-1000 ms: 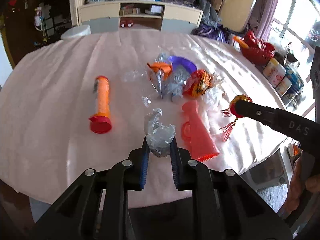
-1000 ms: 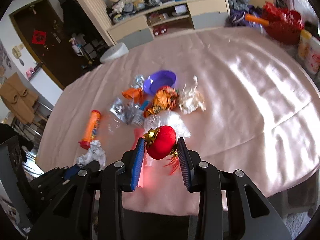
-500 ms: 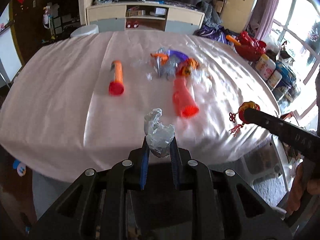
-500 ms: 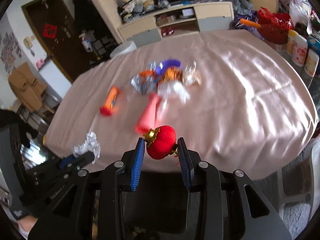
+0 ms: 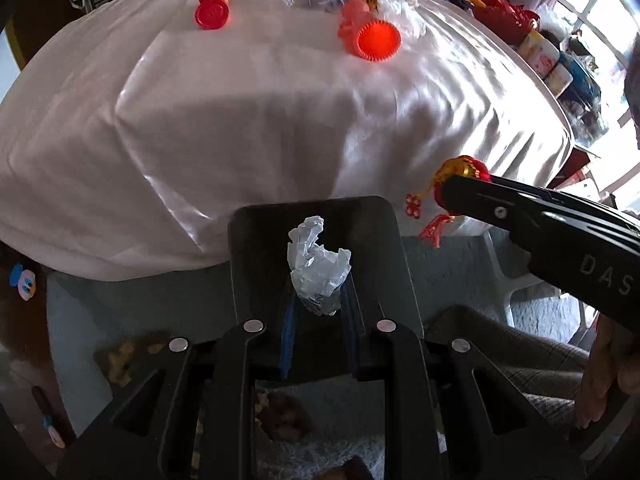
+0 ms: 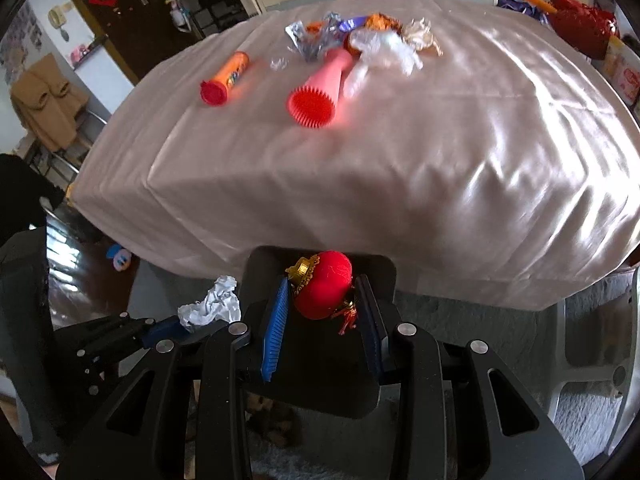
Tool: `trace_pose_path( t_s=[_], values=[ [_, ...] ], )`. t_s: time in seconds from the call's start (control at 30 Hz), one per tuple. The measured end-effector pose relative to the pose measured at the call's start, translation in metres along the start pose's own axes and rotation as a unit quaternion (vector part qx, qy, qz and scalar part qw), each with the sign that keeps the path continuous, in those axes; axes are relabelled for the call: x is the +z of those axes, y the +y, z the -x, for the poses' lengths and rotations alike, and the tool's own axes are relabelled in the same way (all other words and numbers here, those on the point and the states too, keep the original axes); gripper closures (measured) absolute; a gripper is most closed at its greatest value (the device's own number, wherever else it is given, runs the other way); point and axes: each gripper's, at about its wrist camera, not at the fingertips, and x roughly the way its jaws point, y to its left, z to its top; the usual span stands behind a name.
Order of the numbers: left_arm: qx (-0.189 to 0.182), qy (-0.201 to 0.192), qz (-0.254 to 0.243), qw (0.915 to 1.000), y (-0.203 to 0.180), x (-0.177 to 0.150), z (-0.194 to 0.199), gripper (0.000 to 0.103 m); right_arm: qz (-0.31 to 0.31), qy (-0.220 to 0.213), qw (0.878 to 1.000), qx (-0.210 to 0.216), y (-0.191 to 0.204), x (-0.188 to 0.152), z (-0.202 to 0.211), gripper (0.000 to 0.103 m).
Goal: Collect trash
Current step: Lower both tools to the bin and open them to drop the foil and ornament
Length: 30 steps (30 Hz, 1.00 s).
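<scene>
Both tongs have pulled back off the worktop (image 5: pixel 256 92) and tipped downward since a second ago: then the litter pile sat mid-frame, now it is crowded into the upper edge of both views and a dark open bin (image 5: pixel 316 216) fills the lower centre beneath the fingers. Left tongs (image 5: pixel 318 312) clamped on a crumpled clear wrapper (image 5: pixel 318 268), unchanged grip; the wrapper sits in the centre of the left view, directly over the bin's mouth. Right tongs (image 6: pixel 322 320) clamped on a small red lantern ornament (image 6: pixel 324 290) with gold cap and tassel, lower centre of the right view, also above the dark bin (image 6: pixel 320 380). Judgement: carry step nearly done, release into the bin looks next; much still left on the cloth, namely the orange tube (image 6: pixel 226 80), the pink ribbed cone (image 6: pixel 316 92) and the foil and plastic heap (image 6: pixel 360 36) at top. Left view alone shows the right tongs side-on at right of frame, lantern (image 5: pixel 460 176) just short of the bin's rim rather than over it, and a hand (image 5: pixel 612 376) at the lower right edge. Right view alone shows the left tongs' load (image 6: pixel 212 306) from the side at lower left, beside the bin's left wall, plus a jacket on a chair at far left.
</scene>
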Motion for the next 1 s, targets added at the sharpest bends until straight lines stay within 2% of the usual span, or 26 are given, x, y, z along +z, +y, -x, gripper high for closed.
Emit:
trace_pose_path(
  t_s=[0.2, 0.3, 0.37, 0.8, 1.0],
  values=[
    [-0.003, 0.006, 0.007, 1.0, 0.004, -0.001, -0.007, 0.08, 0.001, 0.011, 1.0, 0.0, 0.002, -0.001, -0.007, 0.066],
    [0.002, 0.005, 0.004, 1.0, 0.002, -0.001, -0.006, 0.067, -0.002, 0.013, 1.0, 0.0, 0.0, 0.0, -0.007, 0.064],
    [0.003, 0.003, 0.003, 1.0, 0.002, 0.001, -0.005, 0.063, -0.008, 0.012, 1.0, 0.002, -0.002, 0.001, -0.007, 0.055],
    [0.017, -0.025, 0.014, 0.9994, 0.01, 0.005, 0.013, 0.063, -0.046, -0.031, 0.998, 0.006, -0.027, 0.018, 0.021, 0.055],
    [0.026, -0.04, 0.019, 0.9987, 0.019, 0.019, 0.023, 0.063, -0.055, -0.05, 0.997, 0.003, -0.037, 0.032, 0.032, 0.055]
  ],
)
